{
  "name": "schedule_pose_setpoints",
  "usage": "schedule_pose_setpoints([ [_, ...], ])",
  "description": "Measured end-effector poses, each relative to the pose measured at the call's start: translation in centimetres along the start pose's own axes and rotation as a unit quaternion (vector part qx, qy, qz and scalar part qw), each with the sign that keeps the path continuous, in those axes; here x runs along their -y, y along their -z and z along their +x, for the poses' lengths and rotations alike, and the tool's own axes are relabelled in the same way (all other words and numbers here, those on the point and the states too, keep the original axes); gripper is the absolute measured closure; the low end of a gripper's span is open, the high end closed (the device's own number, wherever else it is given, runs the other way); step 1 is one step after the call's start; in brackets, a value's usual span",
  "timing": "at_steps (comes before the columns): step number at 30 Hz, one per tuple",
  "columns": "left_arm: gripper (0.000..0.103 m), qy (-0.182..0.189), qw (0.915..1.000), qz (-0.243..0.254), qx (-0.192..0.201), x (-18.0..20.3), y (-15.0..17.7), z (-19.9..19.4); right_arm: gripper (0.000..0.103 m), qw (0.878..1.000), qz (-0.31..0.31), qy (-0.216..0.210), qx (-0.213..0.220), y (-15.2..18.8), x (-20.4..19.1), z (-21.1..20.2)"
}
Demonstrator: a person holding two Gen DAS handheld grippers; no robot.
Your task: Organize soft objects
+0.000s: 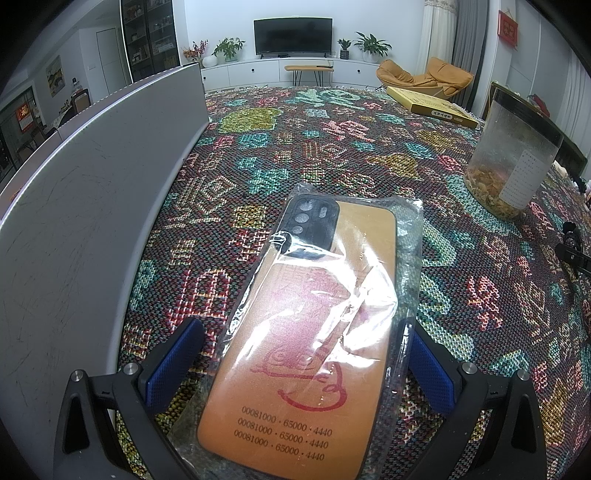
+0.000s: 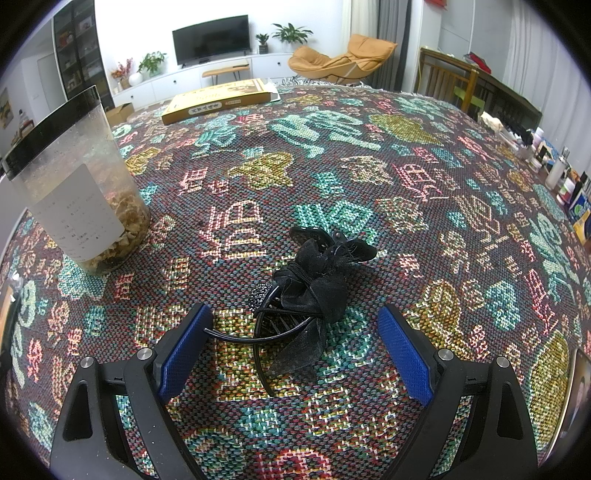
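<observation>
Home living room, television [image 1: 293,36], lounge chair [image 2: 341,59]

We record even, cool indoor light in both views, with soft, faint shadows. White glare breaks across the crinkled clear plastic bag [image 1: 343,295] in the left wrist view, veiling part of the print beneath. Both views are sharp at centre. Fisheye distortion bows the grey flat panel [image 1: 74,229] and the multicoloured woven tablecloth [image 2: 369,177]; the corners vignette to black.
</observation>
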State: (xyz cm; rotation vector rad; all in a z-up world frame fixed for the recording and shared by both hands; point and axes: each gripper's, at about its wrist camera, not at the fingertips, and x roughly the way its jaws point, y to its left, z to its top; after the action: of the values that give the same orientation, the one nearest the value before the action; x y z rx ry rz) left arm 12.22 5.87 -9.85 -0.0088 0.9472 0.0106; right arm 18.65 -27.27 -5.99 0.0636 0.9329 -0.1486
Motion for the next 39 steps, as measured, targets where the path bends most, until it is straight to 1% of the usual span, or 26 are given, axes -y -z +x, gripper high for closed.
schedule_pose_setpoints([
  [36,0.000,0.001,1.0000,-0.001,0.000,-0.04,-0.01,-0.01,0.010,1.000,0.000,0.000,0.000,0.00,0.00,0.01],
  [37,0.000,0.002,1.0000,-0.002,-0.002,-0.06,-0.03,0.01,0.010,1.000,0.001,0.002,0.000,-0.01,-0.03,0.02],
  [38,0.000,0.008,0.9998,0.002,-0.017,-0.11,-0.27,0.07,0.009,1.000,0.003,0.002,-0.002,-0.07,0.00,0.05],
  [39,0.000,0.018,0.9989,0.012,-0.042,-0.20,-0.59,0.11,0.009,1.000,0.003,-0.006,-0.010,-0.32,0.23,0.19],
])
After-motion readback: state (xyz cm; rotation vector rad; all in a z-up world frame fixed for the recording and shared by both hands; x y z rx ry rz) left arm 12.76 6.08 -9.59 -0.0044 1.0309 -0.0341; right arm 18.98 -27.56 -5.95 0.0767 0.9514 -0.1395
